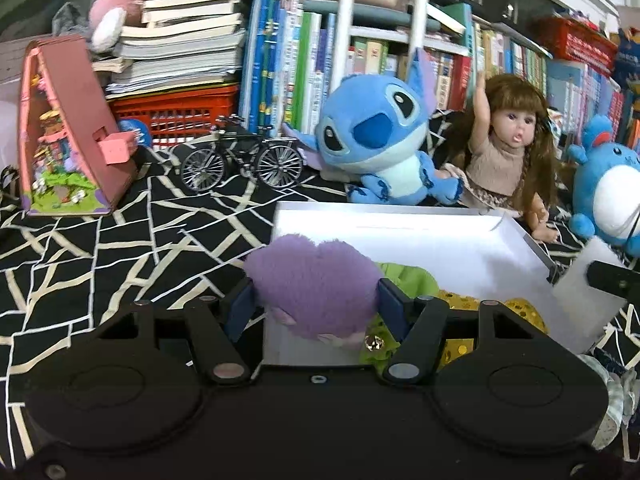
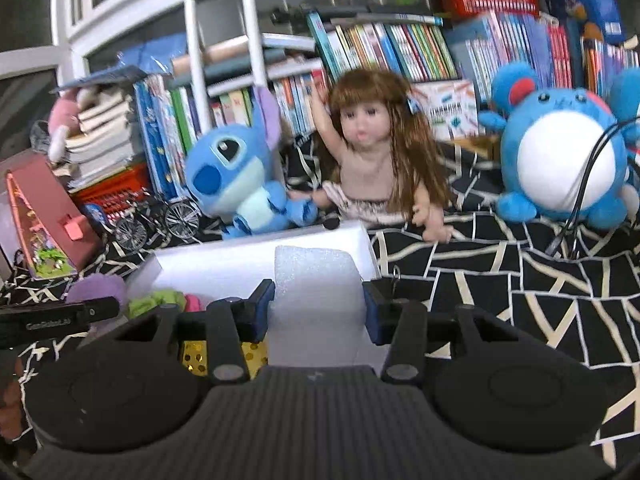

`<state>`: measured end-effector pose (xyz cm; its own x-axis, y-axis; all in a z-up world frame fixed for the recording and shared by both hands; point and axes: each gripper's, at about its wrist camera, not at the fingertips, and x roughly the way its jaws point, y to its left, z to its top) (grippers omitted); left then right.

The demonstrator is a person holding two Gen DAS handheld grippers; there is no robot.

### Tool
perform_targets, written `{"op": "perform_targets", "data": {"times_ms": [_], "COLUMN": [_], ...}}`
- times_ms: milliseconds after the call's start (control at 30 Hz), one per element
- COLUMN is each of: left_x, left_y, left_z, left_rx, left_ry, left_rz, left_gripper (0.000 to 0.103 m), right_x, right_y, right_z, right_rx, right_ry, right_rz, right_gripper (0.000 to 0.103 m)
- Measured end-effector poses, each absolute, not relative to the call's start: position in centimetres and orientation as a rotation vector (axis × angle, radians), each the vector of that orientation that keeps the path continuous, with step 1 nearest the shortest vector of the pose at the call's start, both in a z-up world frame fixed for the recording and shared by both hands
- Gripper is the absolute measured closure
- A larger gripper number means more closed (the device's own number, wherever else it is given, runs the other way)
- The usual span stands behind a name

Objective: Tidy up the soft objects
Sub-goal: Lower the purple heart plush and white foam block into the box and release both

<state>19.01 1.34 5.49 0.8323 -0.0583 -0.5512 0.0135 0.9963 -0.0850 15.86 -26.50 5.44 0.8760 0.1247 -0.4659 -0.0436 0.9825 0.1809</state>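
A fluffy purple heart plush sits between the blue pads of my left gripper, which is shut on it, at the near left corner of a white open box. My right gripper is shut on a white foam block over the box's right end. In the box lie a green fabric item, a gold sequined item and something pink. Each gripper shows at the edge of the other's view, as do the white block and the purple plush.
Behind the box on the black-and-white cloth sit a blue Stitch plush, a long-haired doll and a round blue plush. A miniature bicycle and a pink toy house stand left. Books and a red basket line the back.
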Motion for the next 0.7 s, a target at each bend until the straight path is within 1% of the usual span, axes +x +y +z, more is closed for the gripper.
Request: {"op": "perform_targets", "data": {"times_ms": [300, 633, 700], "left_x": [19.9, 20.2, 20.2], "left_y": [-0.8, -0.7, -0.6], "left_z": [4.8, 3.9, 3.7], "left_rx": [-0.042, -0.062, -0.064], "left_ry": [0.605, 0.629, 0.634], "left_rz": [-0.081, -0.107, -0.108], "left_gripper": [0.040, 0.039, 0.037], "right_x": [17.5, 18.0, 18.1], "right_y": [-26.1, -26.3, -26.3], "right_z": [4.3, 4.1, 3.9], "right_rx": [0.122, 0.107, 0.107], "right_ry": [0.520, 0.519, 0.523], "right_rz": [0.048, 0.024, 0.025], "right_gripper": [0.052, 0.052, 0.052]}}
